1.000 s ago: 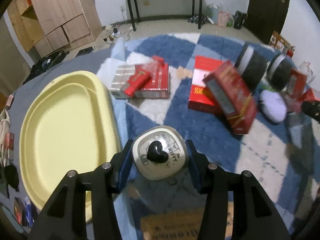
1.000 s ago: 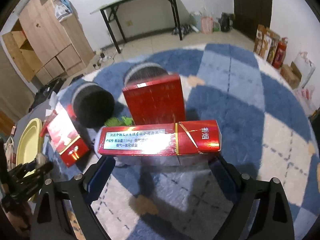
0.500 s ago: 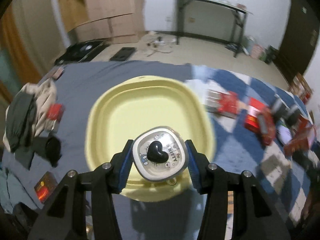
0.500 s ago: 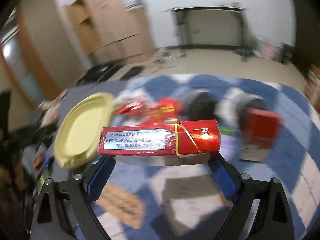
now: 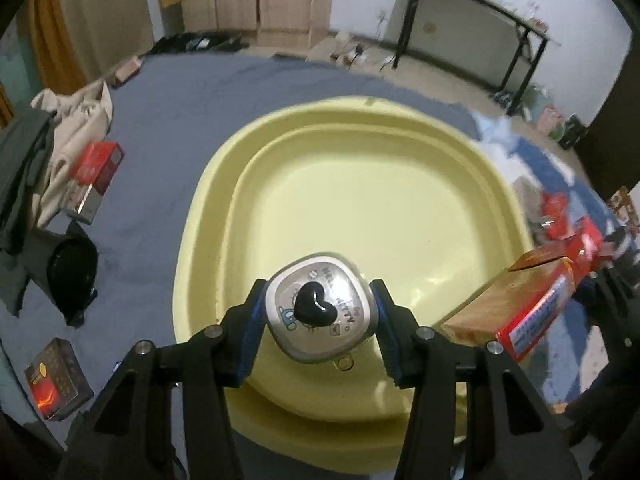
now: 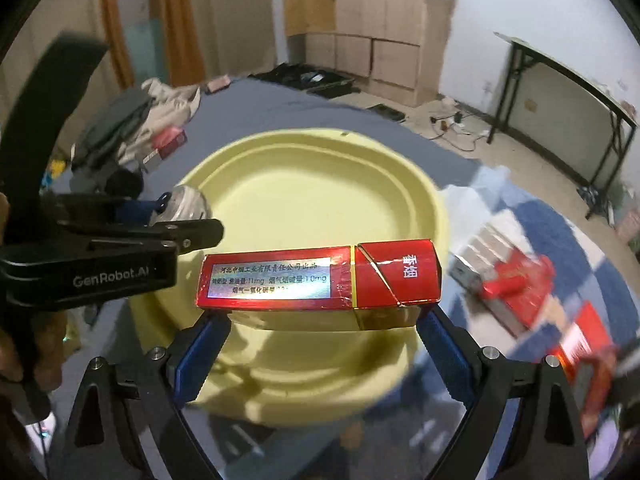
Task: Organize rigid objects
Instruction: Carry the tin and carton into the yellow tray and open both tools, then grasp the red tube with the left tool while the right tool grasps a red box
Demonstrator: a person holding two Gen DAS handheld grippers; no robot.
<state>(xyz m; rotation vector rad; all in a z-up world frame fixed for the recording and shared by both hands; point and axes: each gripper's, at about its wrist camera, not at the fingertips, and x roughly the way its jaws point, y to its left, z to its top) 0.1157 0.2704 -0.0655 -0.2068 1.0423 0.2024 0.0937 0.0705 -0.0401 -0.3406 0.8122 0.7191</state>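
My left gripper [image 5: 320, 316] is shut on a small silver tin with a black heart knob [image 5: 320, 307] and holds it above the near part of the yellow basin [image 5: 360, 184]. My right gripper [image 6: 320, 320] is shut on a long red cigarette carton [image 6: 316, 277] and holds it over the same yellow basin [image 6: 304, 184]. The carton also shows at the right of the left wrist view [image 5: 532, 300]. The left gripper with the tin [image 6: 184, 208] shows at the left of the right wrist view.
Red boxes [image 6: 508, 276] lie on the blue and white rug at the right. A red box [image 5: 96, 168], clothes [image 5: 68, 128], a black pouch [image 5: 72, 268] and a dark box [image 5: 56, 384] lie on the grey mat left of the basin.
Both grippers have swung left from the rug to over the yellow basin, each still holding its object. The basin now fills the middle of both views.
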